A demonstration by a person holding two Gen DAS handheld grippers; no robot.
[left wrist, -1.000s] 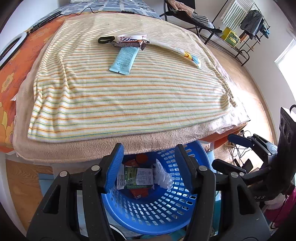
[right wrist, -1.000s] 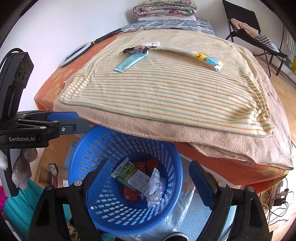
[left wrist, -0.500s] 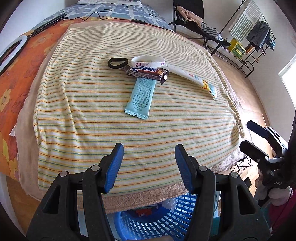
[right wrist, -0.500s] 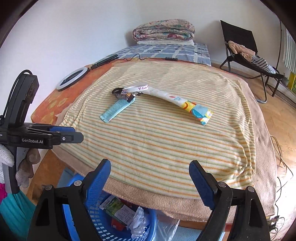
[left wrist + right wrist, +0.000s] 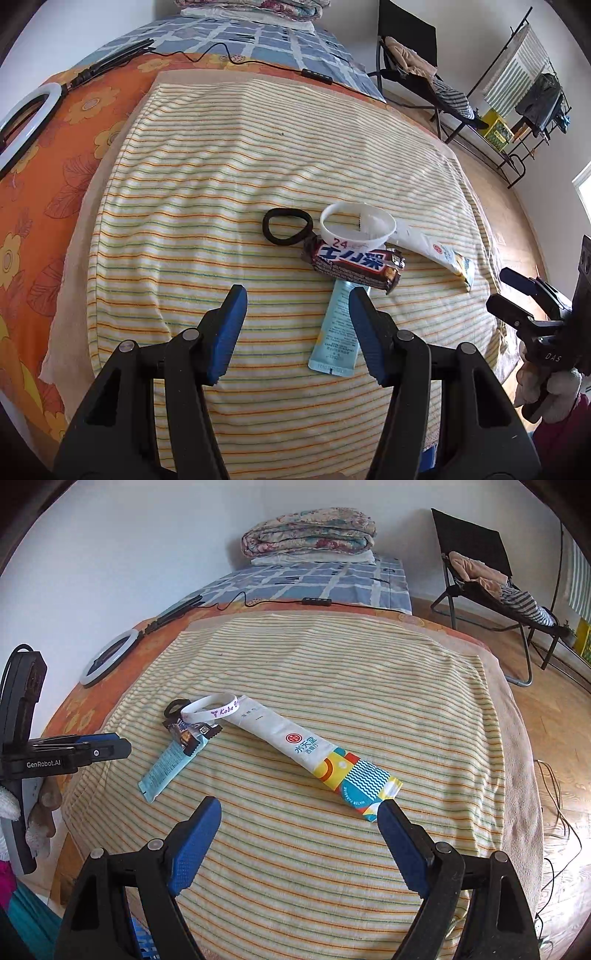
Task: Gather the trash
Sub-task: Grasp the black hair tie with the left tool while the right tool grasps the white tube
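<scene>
Tongs: left (image 5: 293, 295) and right (image 5: 299, 810) both released, empty | I see three wrappers uncollected on bed (image 5: 207, 192): chocolate bar (image 5: 354, 264), blue sachet (image 5: 338, 332), long pouch (image 5: 314, 753) | no grasp begun

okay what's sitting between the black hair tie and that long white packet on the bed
The white wristband lies between the black hair tie and the long white packet, resting partly on the chocolate bar wrapper; the left wrist view shows it best.
</scene>
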